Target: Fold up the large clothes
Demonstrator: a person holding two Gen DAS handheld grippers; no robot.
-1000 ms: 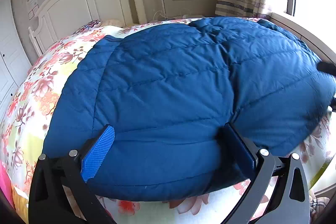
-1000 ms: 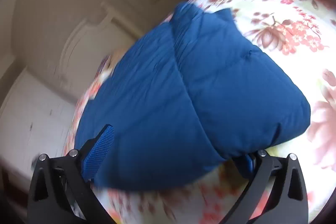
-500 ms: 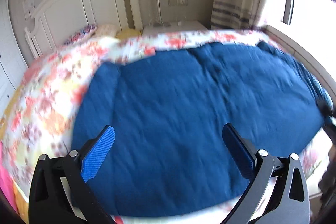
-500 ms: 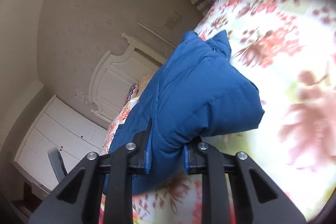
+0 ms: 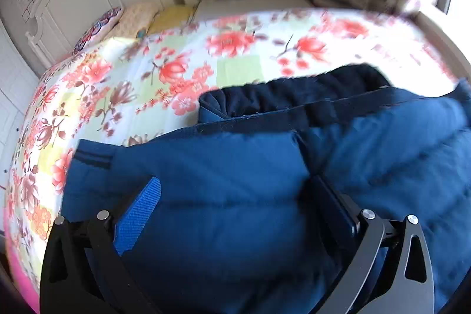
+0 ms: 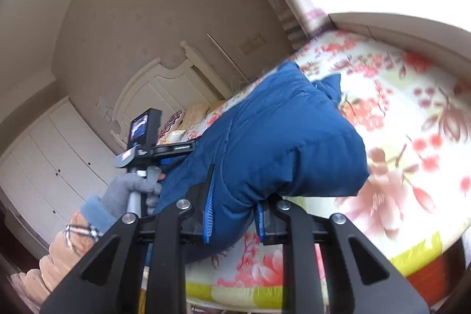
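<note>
Now the right gripper is clamped on a thick fold of the blue puffer jacket lying on the flowered bed, the left gripper spread wide over it: soft, bulky, springy, best pinched at hems.

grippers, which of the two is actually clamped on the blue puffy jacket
The right gripper: its jaws pinch a fold of the blue puffy jacket. The left gripper stands wide open.

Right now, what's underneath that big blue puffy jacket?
The blue jacket lies on a flowered bedspread, which shows all around it. Whatever sits directly beneath the padding is covered, so I cannot tell.
</note>
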